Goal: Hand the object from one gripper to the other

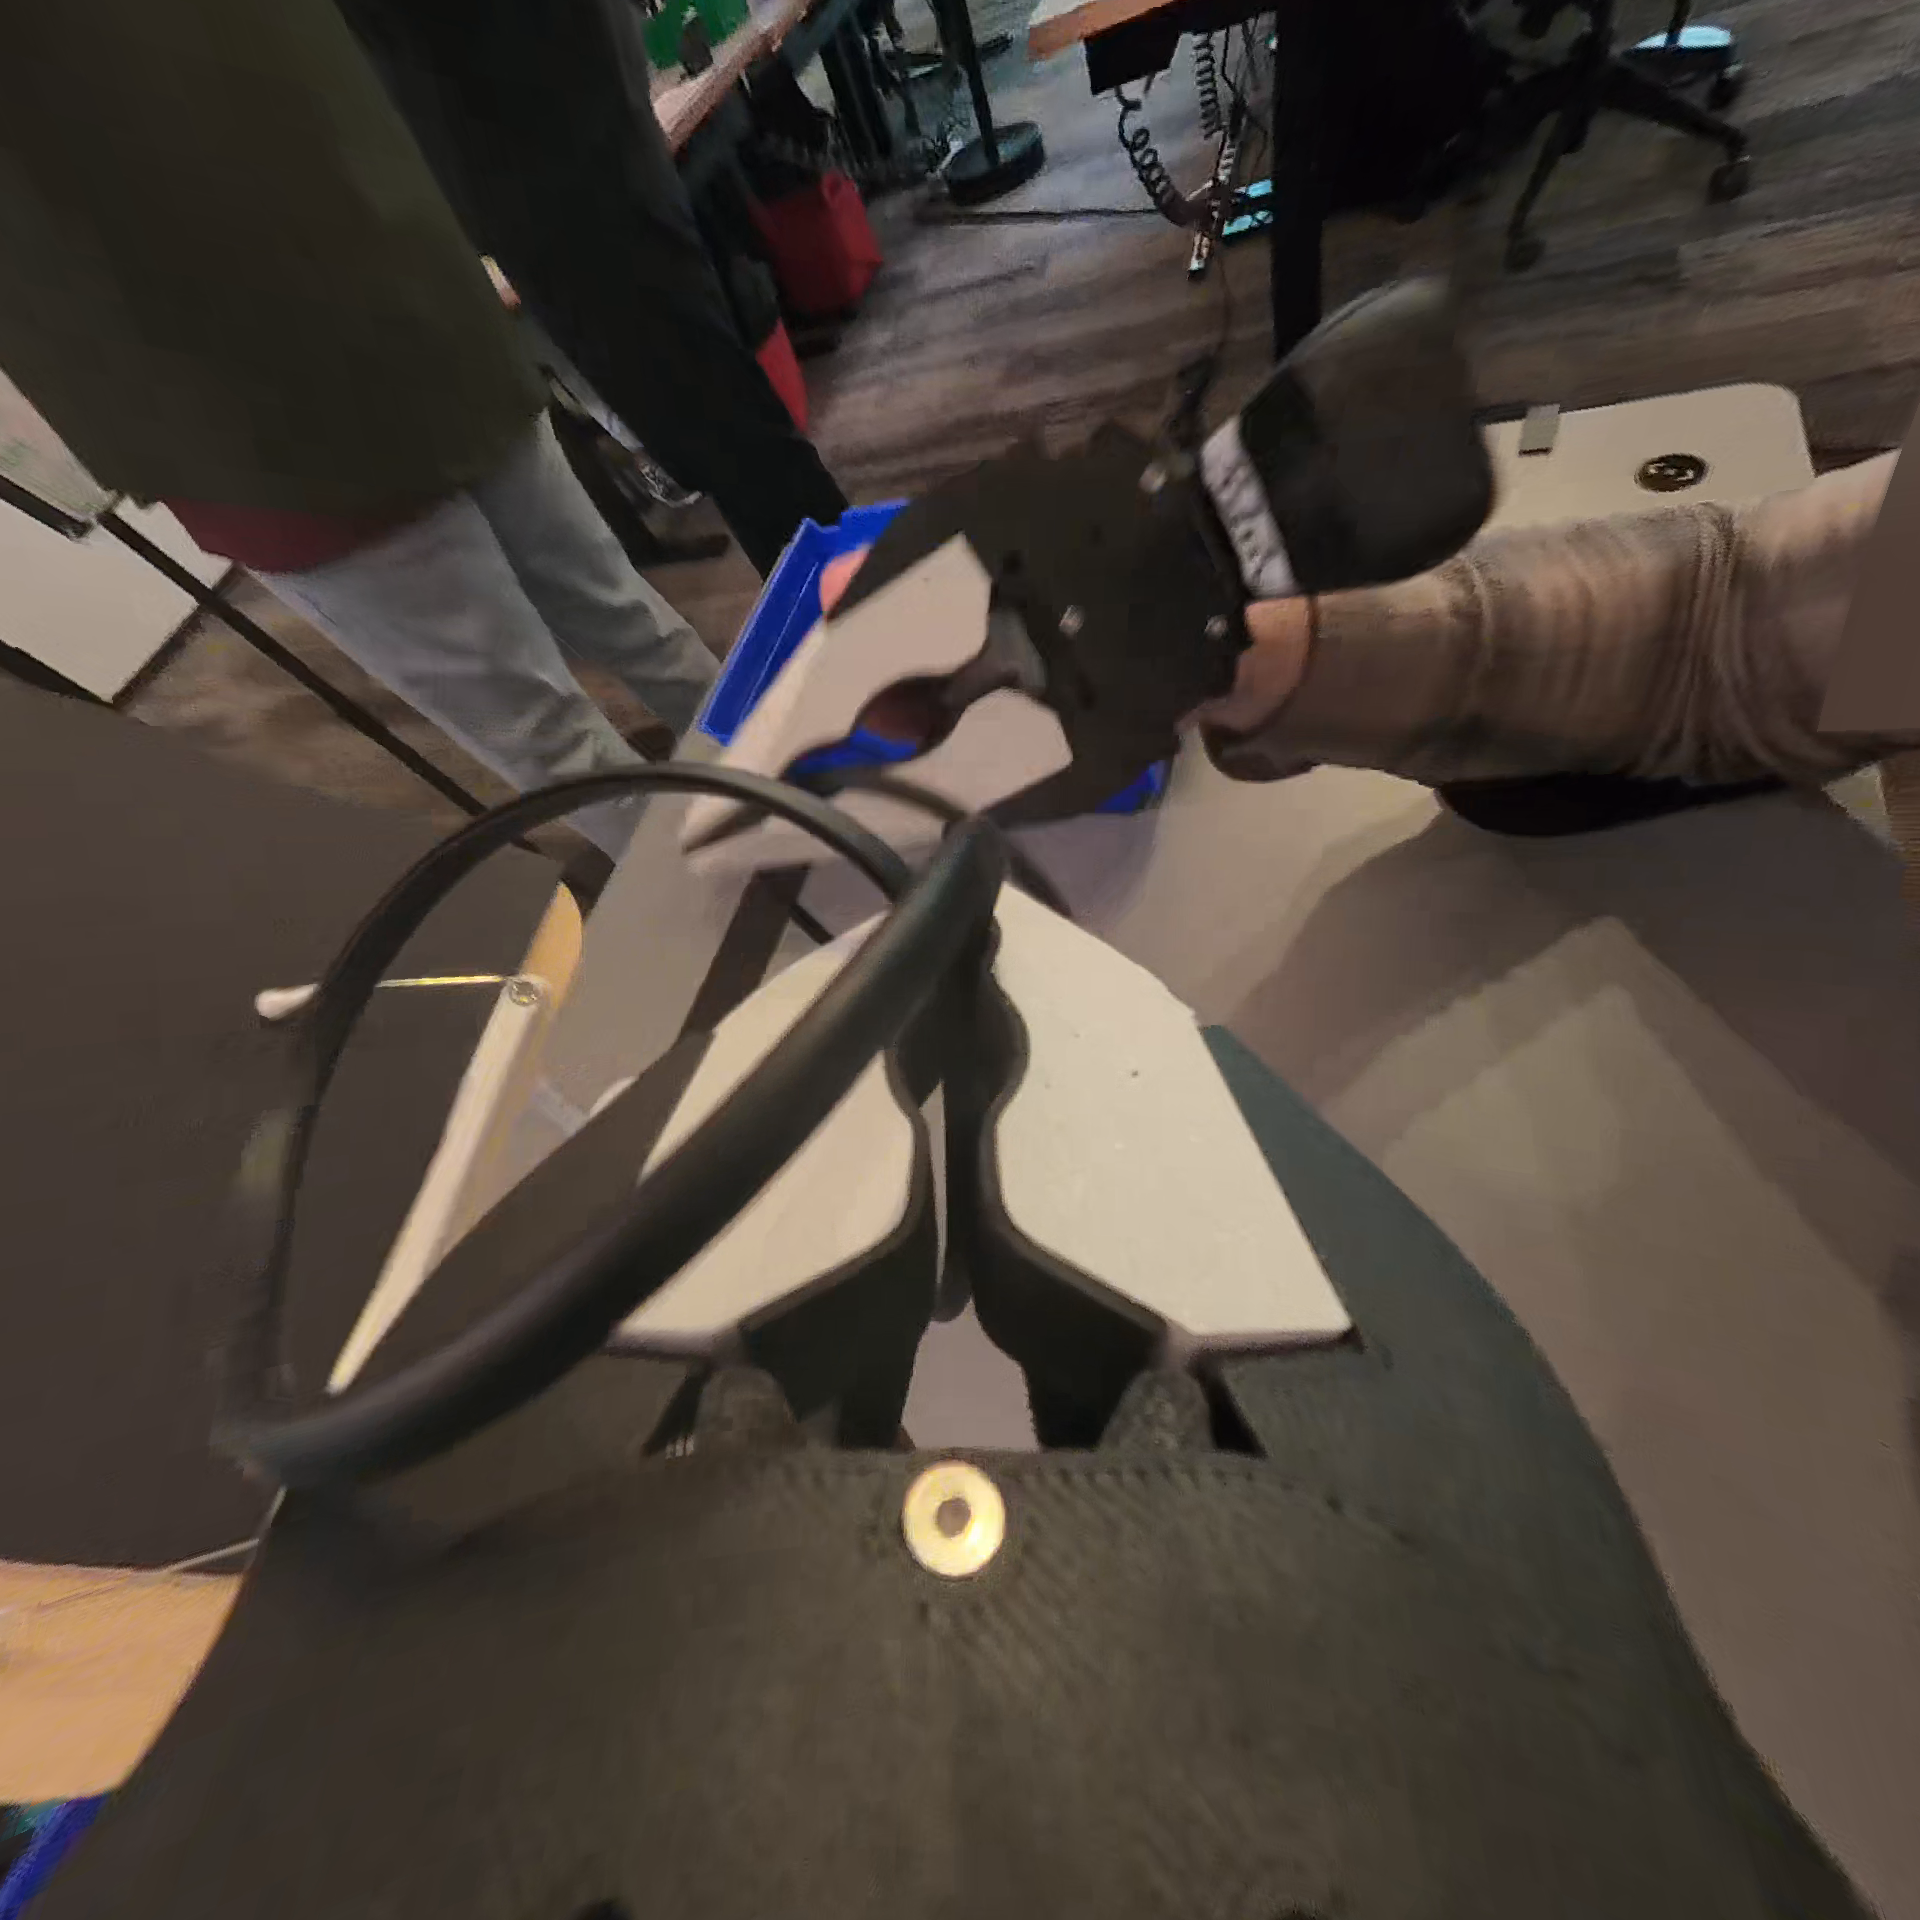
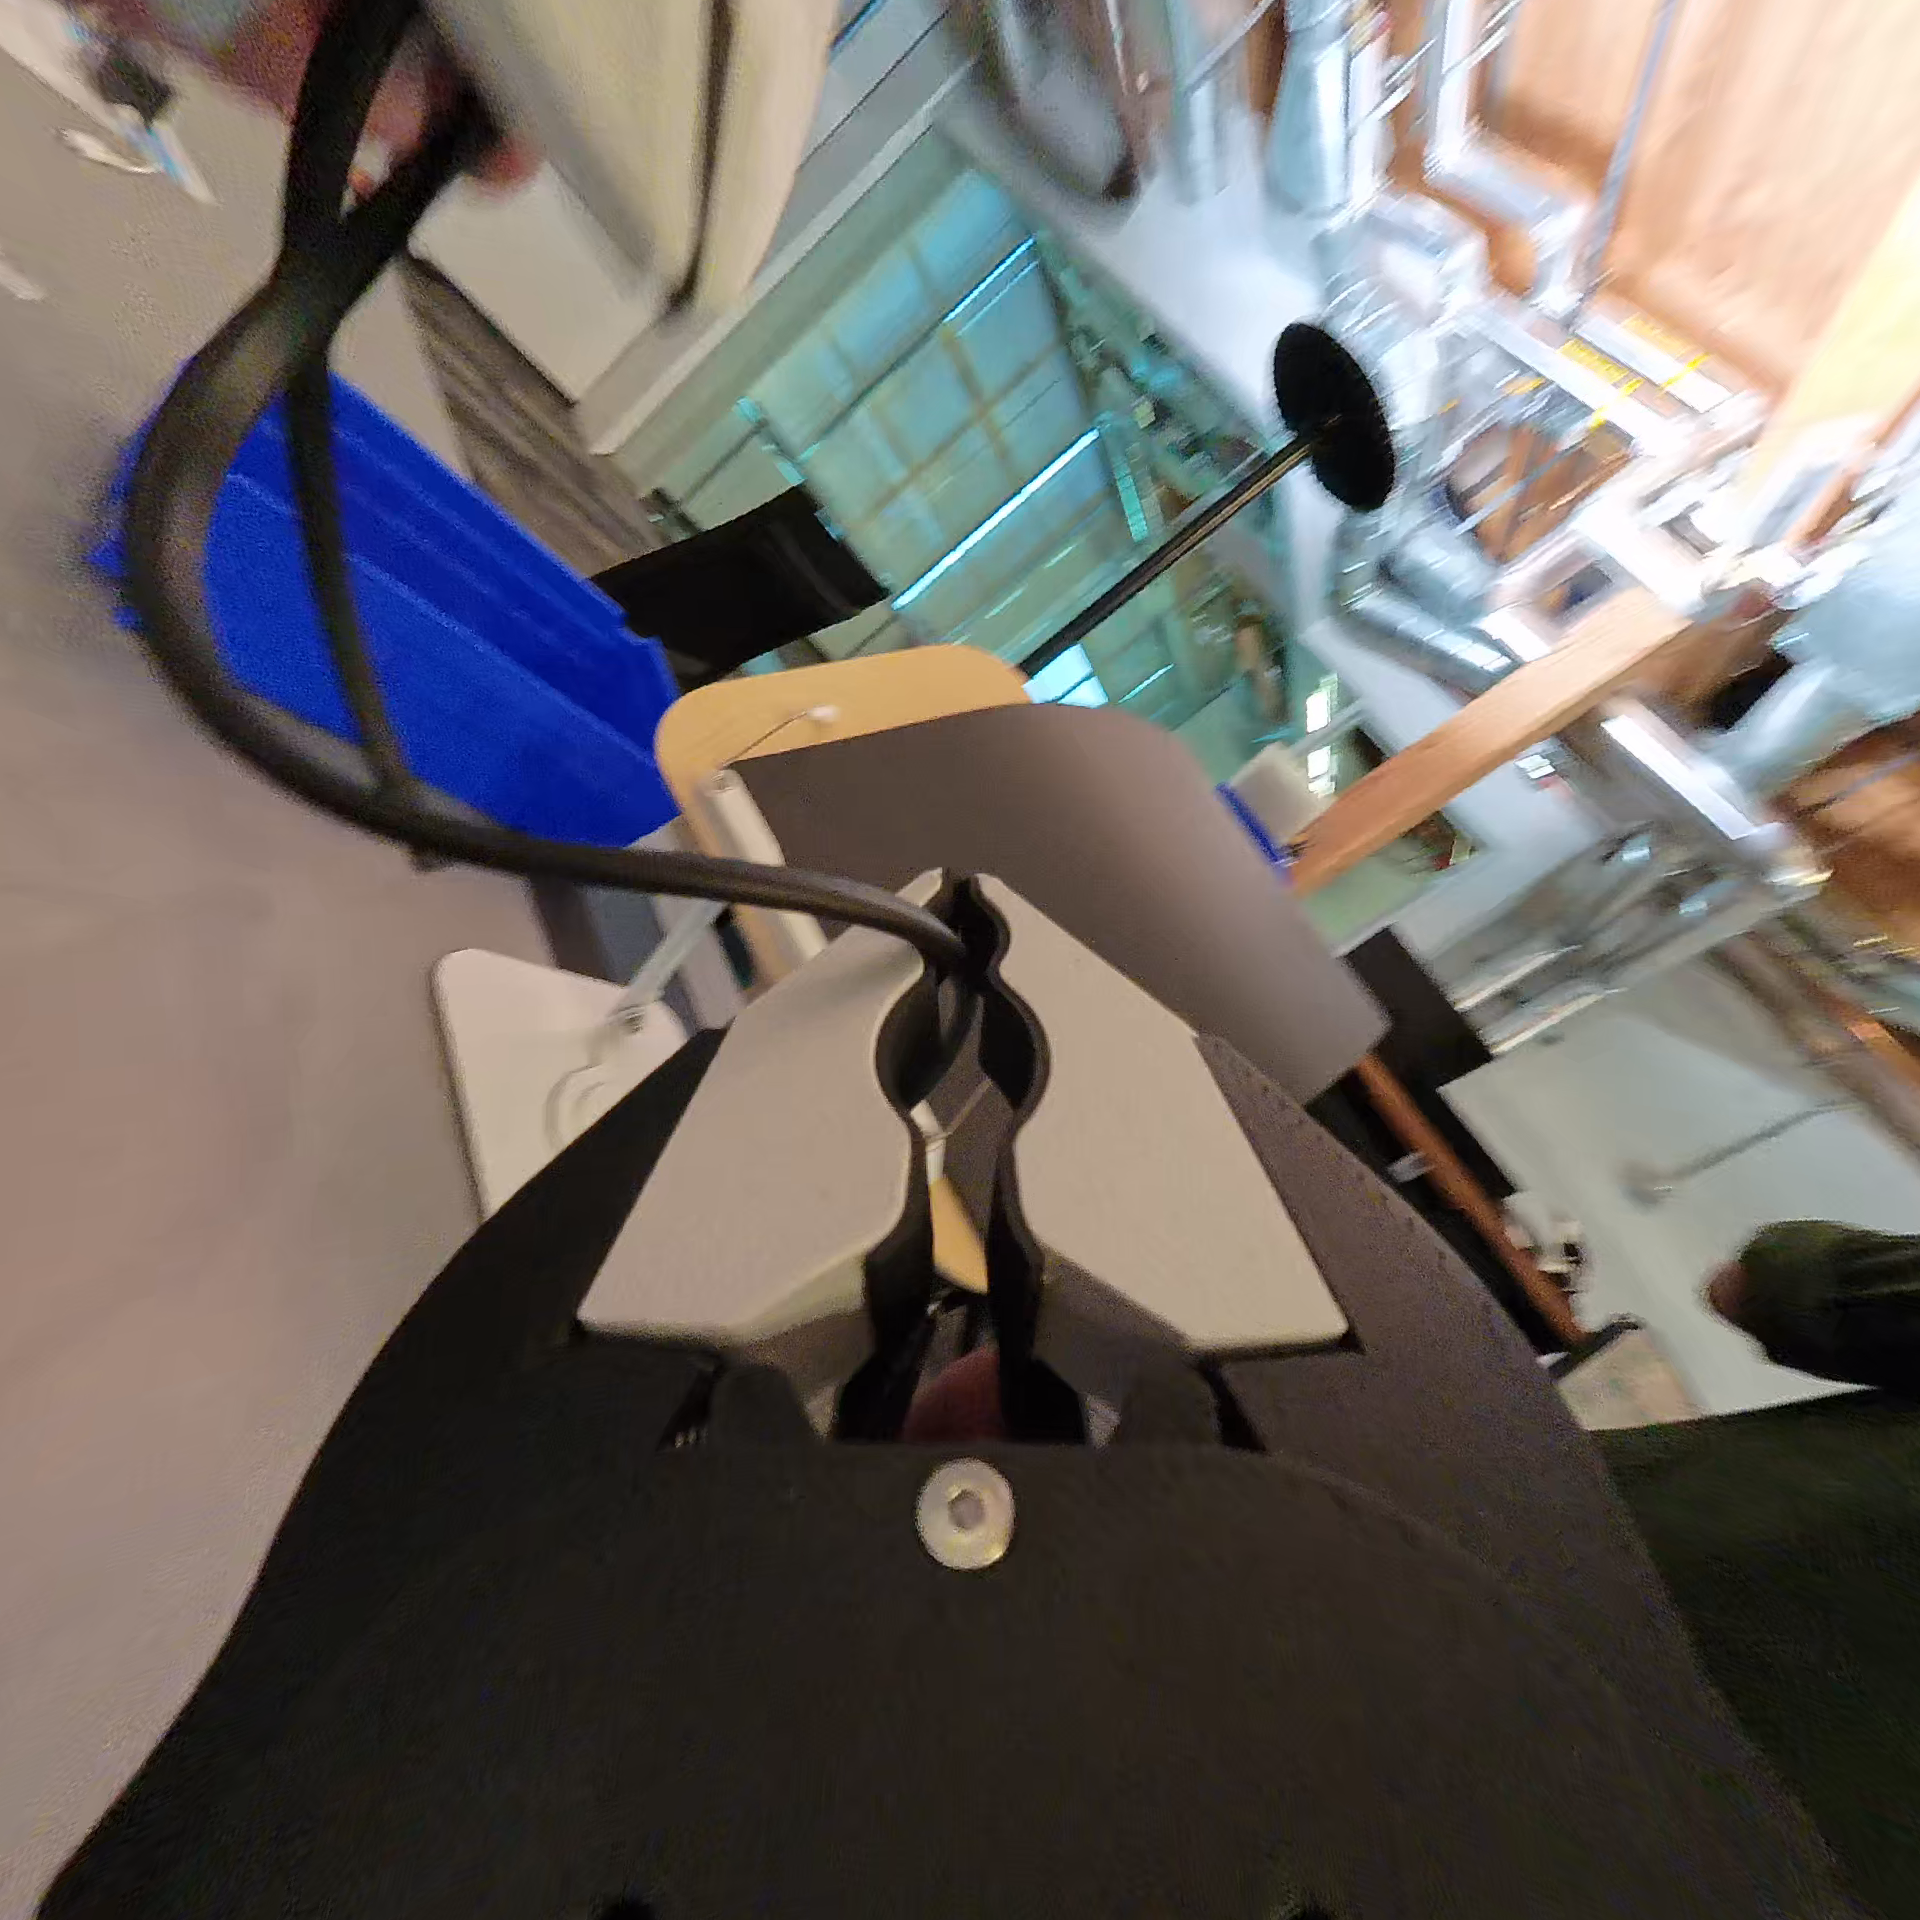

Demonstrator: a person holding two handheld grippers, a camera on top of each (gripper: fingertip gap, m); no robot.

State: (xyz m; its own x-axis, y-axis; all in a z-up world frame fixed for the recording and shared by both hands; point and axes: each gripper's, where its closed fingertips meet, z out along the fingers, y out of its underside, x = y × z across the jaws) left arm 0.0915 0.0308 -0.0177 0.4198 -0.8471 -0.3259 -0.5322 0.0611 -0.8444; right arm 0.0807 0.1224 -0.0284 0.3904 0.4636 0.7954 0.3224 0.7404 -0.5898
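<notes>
While no writing reads, both tongs — left (image 1: 961, 935), right (image 2: 961, 914) — clamp one black cable (image 1: 582, 1226).

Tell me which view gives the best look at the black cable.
The left wrist view: the black cable shows there as a wide loop, pinched by the left gripper, with the right gripper reaching its far side. The right wrist view shows a shorter stretch, shut in the right gripper, twisting toward the blurred top corner.

Soft indoor light, heavy motion blur, wide-angle edge warping, bright blown-out background
</notes>
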